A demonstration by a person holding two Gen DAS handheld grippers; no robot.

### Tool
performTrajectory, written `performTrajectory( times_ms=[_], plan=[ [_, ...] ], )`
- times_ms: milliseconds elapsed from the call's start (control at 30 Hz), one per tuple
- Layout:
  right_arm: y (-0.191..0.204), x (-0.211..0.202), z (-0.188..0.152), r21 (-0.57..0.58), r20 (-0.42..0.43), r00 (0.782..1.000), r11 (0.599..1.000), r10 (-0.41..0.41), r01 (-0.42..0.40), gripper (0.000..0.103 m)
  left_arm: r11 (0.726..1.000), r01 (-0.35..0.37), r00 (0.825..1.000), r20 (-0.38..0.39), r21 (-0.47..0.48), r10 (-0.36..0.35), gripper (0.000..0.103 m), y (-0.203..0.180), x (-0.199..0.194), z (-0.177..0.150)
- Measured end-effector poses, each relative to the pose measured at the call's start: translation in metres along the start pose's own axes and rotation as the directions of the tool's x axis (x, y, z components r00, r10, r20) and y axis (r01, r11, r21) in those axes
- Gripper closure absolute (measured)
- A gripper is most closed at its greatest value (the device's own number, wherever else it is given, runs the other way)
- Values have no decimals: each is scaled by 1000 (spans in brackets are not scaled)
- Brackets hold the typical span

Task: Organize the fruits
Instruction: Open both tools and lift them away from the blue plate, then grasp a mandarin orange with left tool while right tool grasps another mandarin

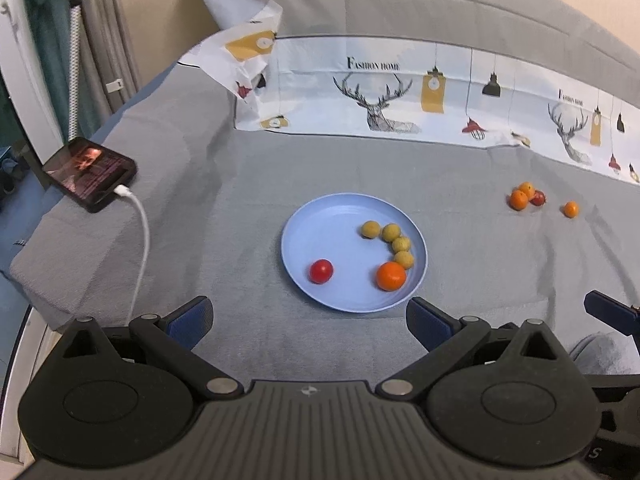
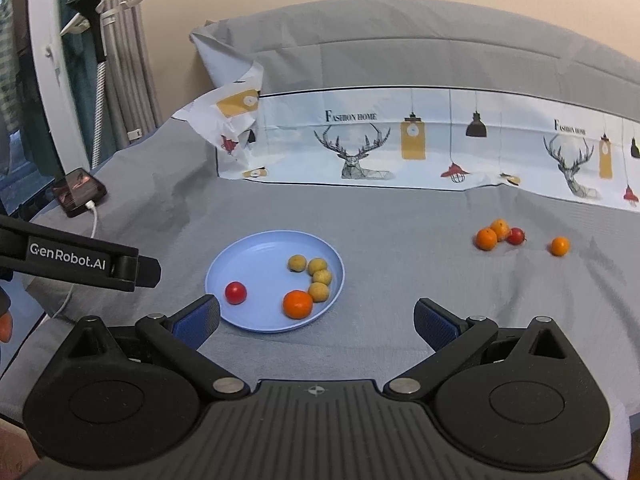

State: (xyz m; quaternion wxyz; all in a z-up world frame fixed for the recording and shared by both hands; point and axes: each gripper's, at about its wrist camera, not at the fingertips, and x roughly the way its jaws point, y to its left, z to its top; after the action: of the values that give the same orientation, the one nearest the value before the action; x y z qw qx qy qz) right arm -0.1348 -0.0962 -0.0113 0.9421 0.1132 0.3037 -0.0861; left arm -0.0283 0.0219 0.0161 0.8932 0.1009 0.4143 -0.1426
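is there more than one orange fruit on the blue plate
No, the blue plate holds a single orange fruit, along with a red fruit and four yellowish round fruits.

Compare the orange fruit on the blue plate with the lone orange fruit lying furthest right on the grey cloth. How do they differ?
The orange fruit on the plate sits inside the blue plate, close beside a yellowish fruit; the lone orange fruit lies on the grey cloth, apart from the others. The plate one looks larger and deeper orange, though it is nearer the camera. Both are round, orange and ungripped.
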Motion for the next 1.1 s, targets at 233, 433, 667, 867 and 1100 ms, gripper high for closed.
performTrajectory(
  times_ms=[233,433,667,867,1100],
  plan=[
    [-38,10,-4,91,-4,999,995,-42,42,1,999,29,996,-81,24,-27,0,-34,29,19],
    [-91,22,-3,174,4,990,975,-141,138,1,996,59,993,-109,68,-51,0,-79,61,50],
    [-189,54,6,276,27,943,910,-330,310,1,973,136,988,-104,185,-118,0,-177,129,98],
    [-291,121,11,340,-31,879,822,-475,456,1,945,200,976,-133,258,-170,0,-277,220,123],
    [-373,224,11,349,-127,866,796,-483,495,1,918,251,958,-215,308,-190,0,-357,315,140]
  ],
)
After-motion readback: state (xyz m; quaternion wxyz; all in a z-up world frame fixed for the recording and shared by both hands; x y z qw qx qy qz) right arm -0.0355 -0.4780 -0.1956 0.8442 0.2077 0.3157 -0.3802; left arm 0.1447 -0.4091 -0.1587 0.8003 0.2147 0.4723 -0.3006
